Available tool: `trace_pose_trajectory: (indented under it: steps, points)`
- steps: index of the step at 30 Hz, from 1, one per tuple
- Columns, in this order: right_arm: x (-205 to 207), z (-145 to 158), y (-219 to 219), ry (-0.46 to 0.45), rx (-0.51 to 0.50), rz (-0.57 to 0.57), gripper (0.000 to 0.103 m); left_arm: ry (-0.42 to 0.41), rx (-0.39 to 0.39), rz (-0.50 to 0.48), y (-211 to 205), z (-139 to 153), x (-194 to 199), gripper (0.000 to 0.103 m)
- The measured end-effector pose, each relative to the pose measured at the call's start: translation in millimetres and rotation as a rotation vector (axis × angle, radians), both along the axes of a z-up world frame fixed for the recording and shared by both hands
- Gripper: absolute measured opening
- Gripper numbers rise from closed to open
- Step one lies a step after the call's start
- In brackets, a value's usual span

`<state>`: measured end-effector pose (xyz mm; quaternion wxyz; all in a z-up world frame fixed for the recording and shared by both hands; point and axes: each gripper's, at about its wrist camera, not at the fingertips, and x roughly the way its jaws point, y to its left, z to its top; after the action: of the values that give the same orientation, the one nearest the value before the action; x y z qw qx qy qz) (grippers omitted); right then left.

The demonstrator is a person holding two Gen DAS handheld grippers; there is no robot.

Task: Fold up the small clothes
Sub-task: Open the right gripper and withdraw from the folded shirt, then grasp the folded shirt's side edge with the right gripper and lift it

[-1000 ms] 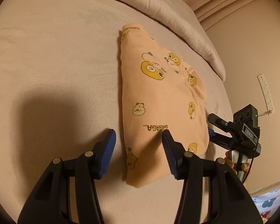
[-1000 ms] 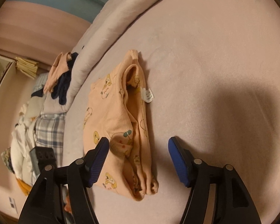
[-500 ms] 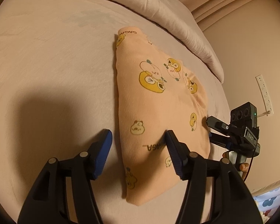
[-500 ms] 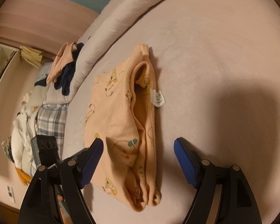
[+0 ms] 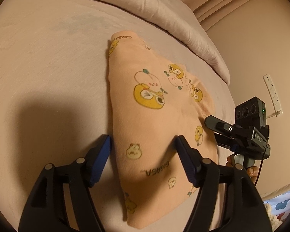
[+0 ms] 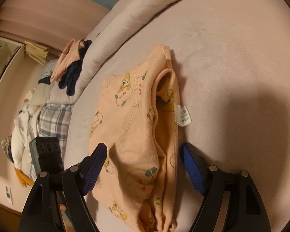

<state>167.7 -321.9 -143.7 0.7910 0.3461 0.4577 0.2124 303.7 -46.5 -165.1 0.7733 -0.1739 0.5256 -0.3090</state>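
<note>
The peach-orange fleece garment printed with yellow cartoon ducks and dark lettering (image 5: 156, 127) lies already folded into a compact wedge on the pale pink bedsheet (image 5: 48, 67), just below the rolled pink duvet (image 5: 164, 19). From the right wrist view its stacked layers show along one open edge (image 6: 164, 135), with a white care label (image 6: 183, 116) hanging out onto the sheet. The surface is soft and slightly puffed – not pressed flat.

Step in hand, as judged: release and clear the finished fold. Draw both tools back level and low, without dragging a pad across the top layer; fleece of this kind probably catches on ribbed pads and would pull the fold open. Tucking the label in is optional.

The left gripper (image 5: 143, 160) has just been opening; its jaws stand spread, straddling the near corner of the garment without pinching it. The right gripper (image 6: 143, 170) has also opened – jaws wide either side of the layered edge, pads clear of the cloth.

Farther out, a heap of other clothes (image 6: 48, 116) waits at the bed's edge, and a white power strip (image 5: 272, 94) hangs on the wall.
</note>
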Motion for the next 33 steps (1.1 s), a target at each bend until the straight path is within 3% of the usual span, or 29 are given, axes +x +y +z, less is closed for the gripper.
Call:
trace_pose_trajectory:
  steps: [6, 11, 24, 33]
  points:
    - [11, 1, 9, -0.018, -0.025, 0.026, 0.078, -0.003, 0.007, -0.021, -11, 1, 9, 0.075]
    - [18, 2, 14, -0.026, -0.040, 0.029, 0.079, 0.014, -0.034, -0.010, -8, -2, 14, 0.075]
    - [26, 1, 21, -0.045, -0.020, 0.040, 0.079, 0.025, -0.059, -0.015, -17, -2, 20, 0.082]
    - [27, 6, 30, -0.066, -0.106, 0.053, 0.079, 0.011, -0.047, -0.015, -20, -3, 18, 0.081]
